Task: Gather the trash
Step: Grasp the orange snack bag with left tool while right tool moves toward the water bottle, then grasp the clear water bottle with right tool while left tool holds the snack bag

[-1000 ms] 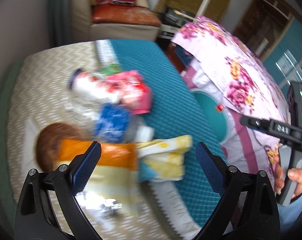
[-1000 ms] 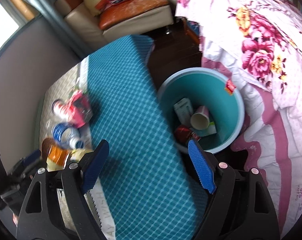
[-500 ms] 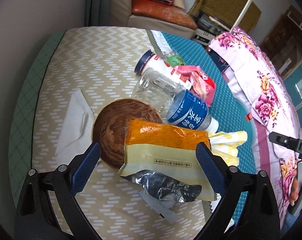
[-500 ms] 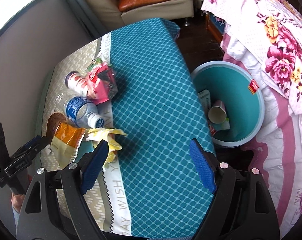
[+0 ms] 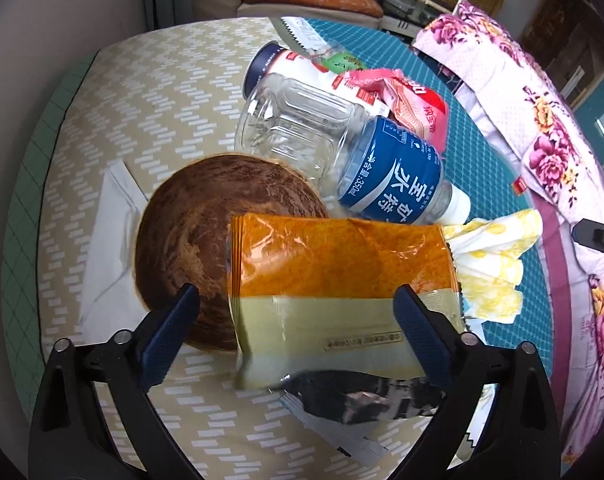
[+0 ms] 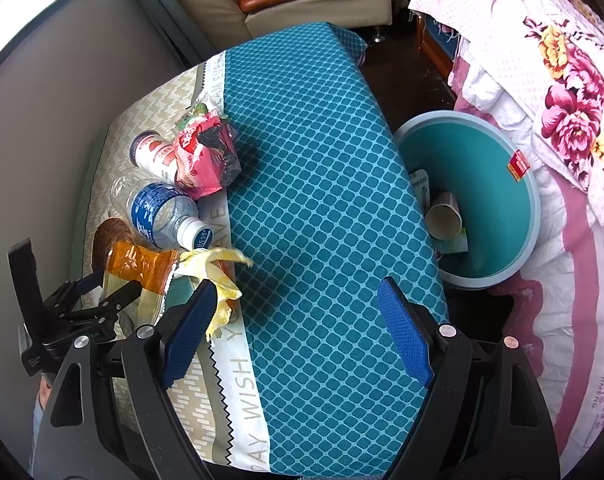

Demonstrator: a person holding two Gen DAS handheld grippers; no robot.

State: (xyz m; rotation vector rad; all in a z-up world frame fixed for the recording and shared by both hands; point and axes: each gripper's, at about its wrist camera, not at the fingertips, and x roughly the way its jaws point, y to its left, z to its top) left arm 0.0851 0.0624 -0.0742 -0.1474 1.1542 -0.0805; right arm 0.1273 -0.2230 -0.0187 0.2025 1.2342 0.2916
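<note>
- The table under its teal and beige cloth carries all the remaining litter bunched on its left side, within easy reach of the left hand.
- The teal bin stands on the floor just right of the table, low and open-mouthed, so trash can be dropped in from the table edge; a paper cup and some packets already lie inside.
- The right gripper hovers over bare cloth at the near edge, its jaws spread with nothing between them, apparently waiting.
- The left gripper points steeply down, its jaws spread on either side of the orange snack wrapper, not yet pinching it; this looks like the next piece to go.
- That wrapper lies on top of a brown bowl, so it has to come off first.
- Just beyond, a blue-labelled water bottle lies on its side against a white drink bottle and a pink packet.
- A crumpled yellow tissue sits at the wrapper's right end.
</note>
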